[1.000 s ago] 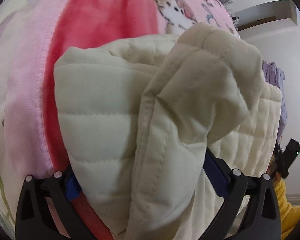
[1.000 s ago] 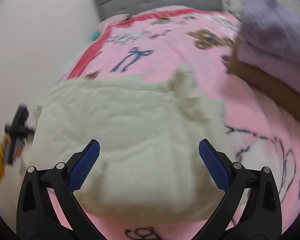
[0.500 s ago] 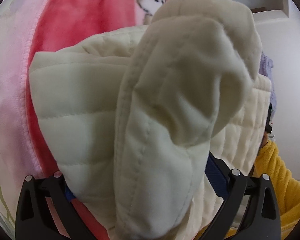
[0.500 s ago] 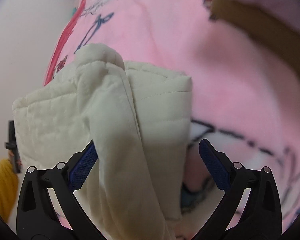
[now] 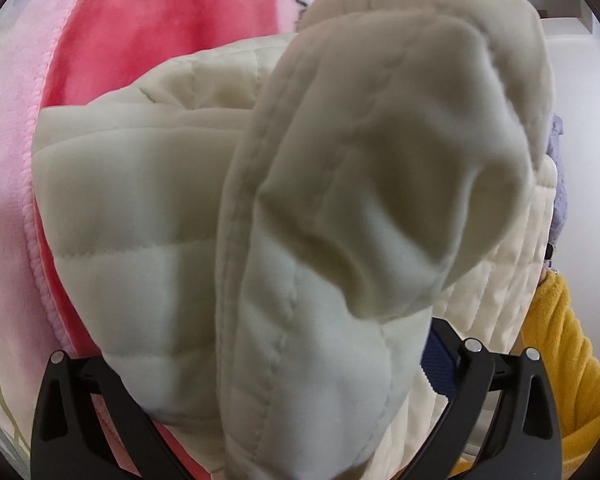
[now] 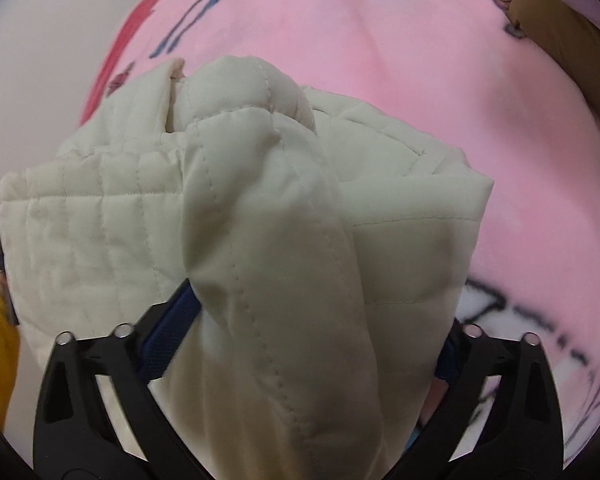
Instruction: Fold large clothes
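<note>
Item: cream quilted jacket [image 6: 100, 220], stitched in a grid, lying bunched and partly folded on a pink blanket [image 6: 380, 60] that covers the bed. A thick fold of the jacket rises toward each camera and fills most of both wrist views.

Left hand-held gripper [image 5: 260, 380]: black frame, blue pads. Only the right pad [image 5: 440, 364] shows, at the edge of the fold; the left one is covered by cloth. A thick roll of jacket fills the gap between the fingers. Whether the pads press on it cannot be told.

Right hand-held gripper [image 6: 304, 352]: same build. Its jaws have just been closing, with a broad fold of the jacket between them. The left pad [image 6: 168, 340] lies against the fold's side; the right pad is mostly hidden behind cloth, so a firm grip cannot be confirmed.

Blanket: pink with a red border [image 5: 160, 40], a cartoon animal print and blue bow drawings [image 6: 208, 8].

Other items: yellow sleeve [image 5: 560, 360] at the right edge of the left view; brown cloth [image 6: 560, 20] at the upper right of the right view; lilac fabric [image 5: 558, 184] beyond the jacket in the left view.
</note>
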A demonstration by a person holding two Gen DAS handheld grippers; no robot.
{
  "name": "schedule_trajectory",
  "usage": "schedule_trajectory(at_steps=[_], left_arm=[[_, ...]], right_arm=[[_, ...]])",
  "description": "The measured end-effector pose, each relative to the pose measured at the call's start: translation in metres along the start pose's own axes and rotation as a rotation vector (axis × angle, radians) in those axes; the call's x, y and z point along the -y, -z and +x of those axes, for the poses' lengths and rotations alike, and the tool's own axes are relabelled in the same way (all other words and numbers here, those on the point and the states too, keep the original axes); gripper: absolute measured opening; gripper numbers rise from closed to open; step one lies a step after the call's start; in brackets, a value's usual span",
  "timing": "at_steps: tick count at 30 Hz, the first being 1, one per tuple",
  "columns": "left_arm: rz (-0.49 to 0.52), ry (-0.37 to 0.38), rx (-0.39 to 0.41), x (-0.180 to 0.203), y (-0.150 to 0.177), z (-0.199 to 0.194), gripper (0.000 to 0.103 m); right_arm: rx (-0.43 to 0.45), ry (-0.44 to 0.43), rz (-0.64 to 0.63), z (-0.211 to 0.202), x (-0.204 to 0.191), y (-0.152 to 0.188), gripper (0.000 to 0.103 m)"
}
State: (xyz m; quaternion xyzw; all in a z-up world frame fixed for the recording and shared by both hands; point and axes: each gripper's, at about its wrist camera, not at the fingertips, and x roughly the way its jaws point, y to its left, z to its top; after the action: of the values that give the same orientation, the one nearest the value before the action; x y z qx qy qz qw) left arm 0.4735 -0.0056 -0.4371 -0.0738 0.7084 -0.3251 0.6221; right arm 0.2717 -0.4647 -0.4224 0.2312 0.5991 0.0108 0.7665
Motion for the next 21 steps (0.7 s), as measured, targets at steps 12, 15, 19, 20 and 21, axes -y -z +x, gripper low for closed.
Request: schedule_trajectory(at_steps=[12, 15, 19, 20, 21], left_arm=[[-0.032, -0.346, 0.238, 0.088, 0.031, -0.022, 0.023], [-0.072, -0.292, 0.373, 0.107, 0.067, -0.055, 0.019], [-0.110, -0.211, 0.434, 0.128, 0.120, -0.095, 0.019], [-0.114, -0.198, 0.445, 0.136, 0.139, -0.108, 0.019], [-0.118, -0.184, 0.447, 0.137, 0.158, -0.111, 0.019]], right_arm=[[0.197, 0.132, -0.037, -0.057, -0.059, 0.022, 0.020], [0.255, 0.093, -0.044, -0.108, -0.063, 0.042, 0.018], [0.335, 0.081, -0.116, -0.177, -0.085, 0.086, 0.017], [0.348, 0.071, -0.116, -0.196, -0.090, 0.102, 0.017], [0.345, 0.060, -0.113, -0.212, -0.088, 0.120, 0.017]])
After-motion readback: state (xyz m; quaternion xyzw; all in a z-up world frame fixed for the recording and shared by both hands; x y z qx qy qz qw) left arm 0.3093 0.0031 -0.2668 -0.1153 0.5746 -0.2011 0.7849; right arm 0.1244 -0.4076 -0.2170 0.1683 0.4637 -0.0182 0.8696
